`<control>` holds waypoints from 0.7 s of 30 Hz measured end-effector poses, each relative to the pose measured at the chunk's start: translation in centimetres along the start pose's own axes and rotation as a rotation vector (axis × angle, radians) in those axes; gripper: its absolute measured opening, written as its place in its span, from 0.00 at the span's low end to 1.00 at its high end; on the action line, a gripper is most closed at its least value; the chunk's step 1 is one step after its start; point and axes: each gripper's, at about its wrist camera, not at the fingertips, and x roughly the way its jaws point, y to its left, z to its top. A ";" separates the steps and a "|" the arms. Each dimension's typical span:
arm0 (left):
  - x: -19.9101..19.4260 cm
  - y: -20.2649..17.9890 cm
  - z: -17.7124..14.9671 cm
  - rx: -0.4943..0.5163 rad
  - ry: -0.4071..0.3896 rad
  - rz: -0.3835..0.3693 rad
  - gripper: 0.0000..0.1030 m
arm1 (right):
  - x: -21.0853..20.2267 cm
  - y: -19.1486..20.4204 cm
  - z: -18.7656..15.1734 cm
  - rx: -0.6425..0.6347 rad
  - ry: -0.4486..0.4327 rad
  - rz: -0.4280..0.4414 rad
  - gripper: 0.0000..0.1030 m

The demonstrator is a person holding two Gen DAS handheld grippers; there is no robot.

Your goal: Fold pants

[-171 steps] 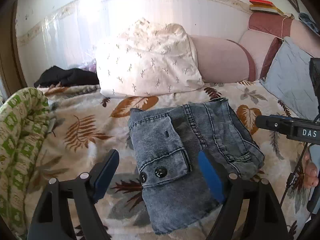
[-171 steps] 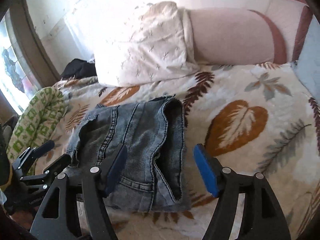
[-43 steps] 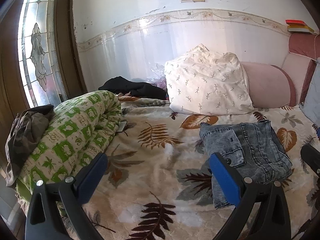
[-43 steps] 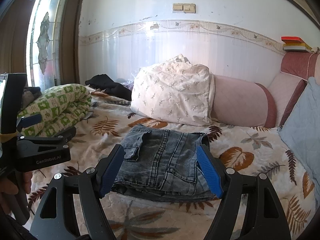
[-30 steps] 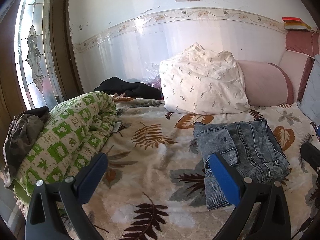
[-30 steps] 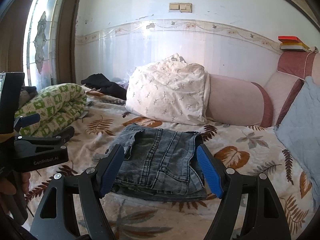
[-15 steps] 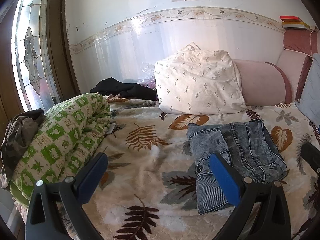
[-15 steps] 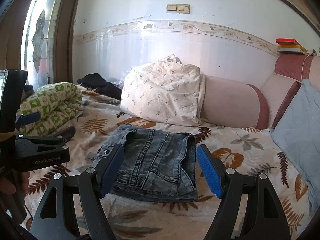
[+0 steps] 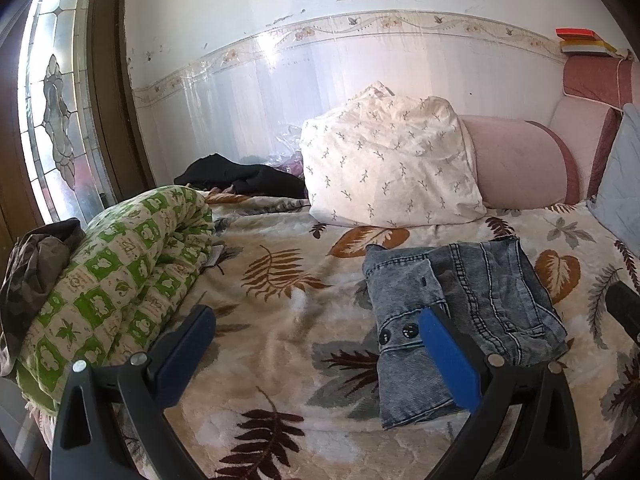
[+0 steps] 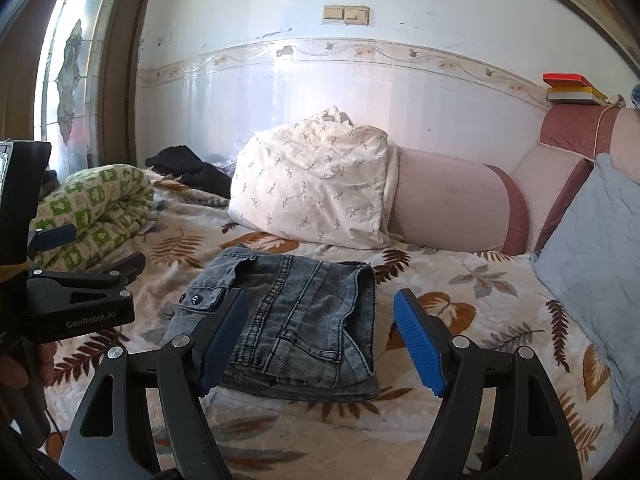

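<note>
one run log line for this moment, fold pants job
stage: pants lie folded on blanket | left gripper: open, empty | right gripper: open, empty, apart from pants | next: none apparent

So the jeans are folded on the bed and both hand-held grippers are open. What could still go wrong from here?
1. The folded jeans lie on a soft, uneven leaf-print blanket; the stack may slump, and its button flap could fall open.
2. The right hand-held gripper hangs close over the jeans; a careless move might catch an edge and undo the fold.
3. The left hand-held gripper is near the flap side and could snag it too.
</note>
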 end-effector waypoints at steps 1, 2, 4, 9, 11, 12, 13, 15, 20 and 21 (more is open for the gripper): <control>0.0 -0.1 -0.1 0.000 0.001 0.002 1.00 | 0.0 0.0 0.0 0.000 0.000 -0.001 0.73; -0.1 -0.1 -0.1 0.000 0.000 0.004 1.00 | -0.1 -0.1 0.0 -0.001 -0.002 -0.002 0.73; -0.1 -0.1 -0.1 0.000 0.002 0.001 1.00 | -0.2 -0.1 -0.1 -0.004 -0.003 -0.004 0.73; -0.1 -0.1 -0.3 -0.004 0.007 -0.003 1.00 | -0.2 -0.1 -0.1 -0.004 -0.003 -0.004 0.73; -0.1 0.0 -0.3 -0.002 0.011 -0.004 1.00 | -0.2 -0.1 -0.1 -0.005 -0.003 -0.004 0.73; -0.2 0.0 -0.3 0.000 0.013 -0.005 1.00 | -0.2 -0.1 -0.1 -0.006 -0.002 -0.004 0.73; -0.2 0.1 -0.3 0.001 0.013 -0.005 1.00 | -0.2 -0.1 -0.1 -0.007 -0.001 -0.004 0.73; -0.2 0.1 -0.3 -0.001 0.013 -0.006 1.00 | -0.3 0.0 -0.2 -0.009 0.001 -0.003 0.73; -0.3 0.1 -0.4 -0.002 0.014 -0.008 1.00 | -0.6 0.3 -0.3 -0.016 0.000 0.000 0.73; -0.4 0.1 -0.5 -0.002 0.016 -0.011 1.00 | -0.6 0.4 -0.3 -0.018 0.000 0.000 0.73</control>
